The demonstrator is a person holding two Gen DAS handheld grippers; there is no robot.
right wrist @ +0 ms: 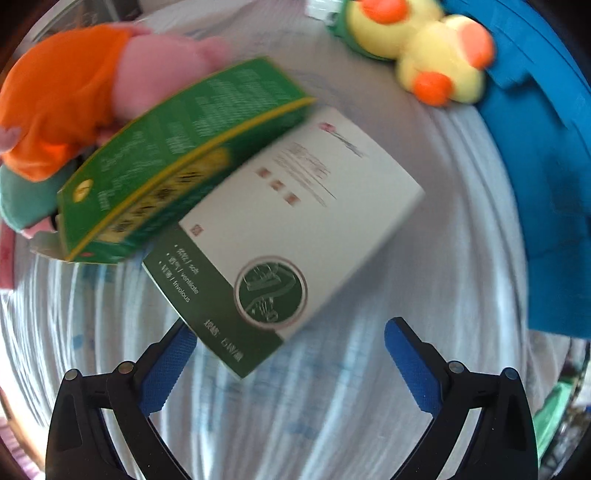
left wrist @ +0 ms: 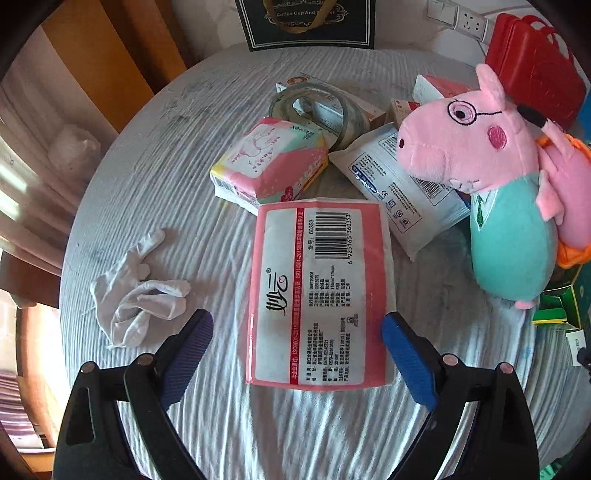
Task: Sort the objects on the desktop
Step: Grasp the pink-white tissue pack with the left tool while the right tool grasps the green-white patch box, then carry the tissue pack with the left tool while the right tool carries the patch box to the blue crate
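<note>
Pink plastic wrap is covering the tissue pack (left wrist: 318, 291) lying flat in the lower middle of the left wrist view, on a table (left wrist: 155, 177) with a pale wood-grain top; its white label is showing a barcode with the digits 6 925165 360353, a red strip reading ISO9001-2015 and ISO14001-2015, and large Chinese brand characters. The left gripper (left wrist: 297, 328) is hanging over the pack's near end with its blue pads spread wide, one on each side of the pack and not pressing on it. A white glove (left wrist: 138, 291) is lying at the lower left, a smaller pink tissue pack (left wrist: 271, 166) at the centre, and a white packet (left wrist: 400, 188) bearing a CE mark just right of it. A pink pig plush (left wrist: 491, 177) in glasses and a teal shirt is lying at the right, and a dark bag (left wrist: 306, 22) printed "Coffee Cup And" is standing at the top. In the blurred right wrist view, the right gripper (right wrist: 290, 339) is also standing apart, clamping nothing, above a white-and-green box (right wrist: 291, 236) in the middle of the frame reading "soft", "ventilate" and "frivolous". A green box (right wrist: 177, 158) is overlapping its upper left, and a yellow duck toy (right wrist: 428, 51) is sitting at the upper right.
</note>
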